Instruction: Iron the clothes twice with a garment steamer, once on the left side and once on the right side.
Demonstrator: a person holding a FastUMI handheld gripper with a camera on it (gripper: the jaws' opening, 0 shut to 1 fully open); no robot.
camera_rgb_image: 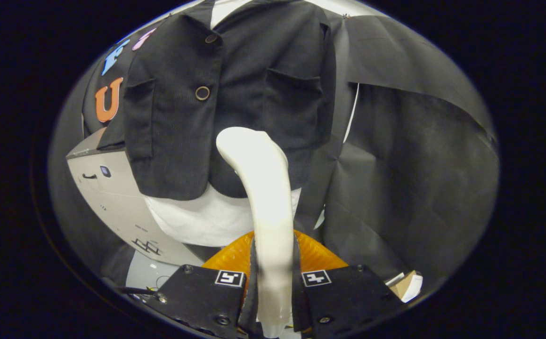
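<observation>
black cloth wall [419,155] behind jacket [235,94]; gripper [273,282] jaws clamping steamer [263,188]

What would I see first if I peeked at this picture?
First, the big white steamer handle, curving up from between the tongs, whose two fingers squeeze it from both sides. Right behind its top hangs a black jacket with round buttons and chest pockets, worn over a white form. Something orange glows just beyond the fingers.

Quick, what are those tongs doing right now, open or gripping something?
Tongs: closed on the white garment steamer, both fingers pressing its handle, its head up against the dark jacket.
</observation>
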